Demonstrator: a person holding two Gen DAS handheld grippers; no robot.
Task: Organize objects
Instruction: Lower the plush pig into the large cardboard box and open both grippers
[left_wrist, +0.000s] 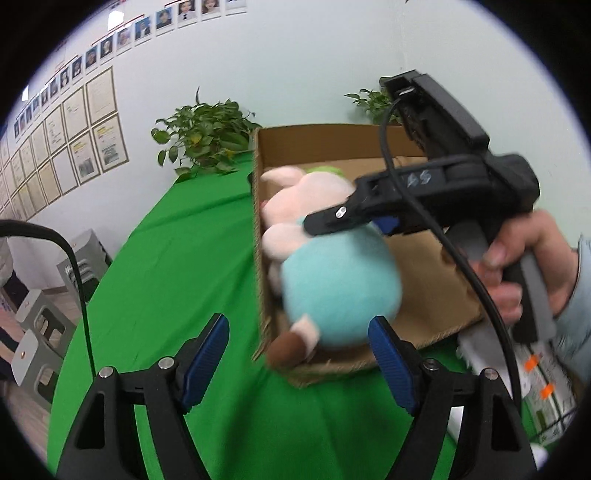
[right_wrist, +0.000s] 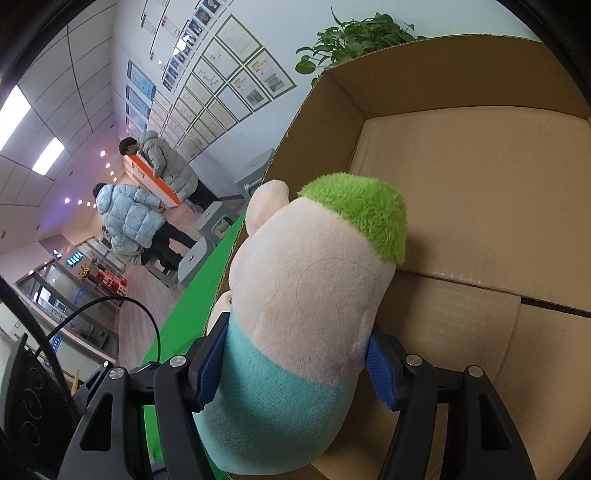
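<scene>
Plush toy: a soft pink-bodied stuffed animal with a turquoise shirt and a tuft of green hair (right_wrist: 314, 295) is held over the open brown corrugated cardboard box (right_wrist: 480, 177), above its left wall.
Long axis: seen along the right gripper's line of sight, the toy is stretched away from the jaws, green head farthest, shirted body between the blue pads.
Right gripper (right_wrist: 295, 365): its jaws are pressed on the toy's body from both sides; the grip is judged firm.
Left gripper (left_wrist: 299, 354): its jaws are spread wide and nothing is held; the toy's brown-tipped foot hangs just above and between them, without contact as far as can be told.
Box floor: bare flaps are seen below and to the right of the toy.
Nearer hand: the right one, by which the toy is already carried.
Coming move: lowering and release into the box is judged likely; clearance of the left wall is what matters.
Green cloth-covered table (left_wrist: 177, 280): the box is stood on it.
</scene>
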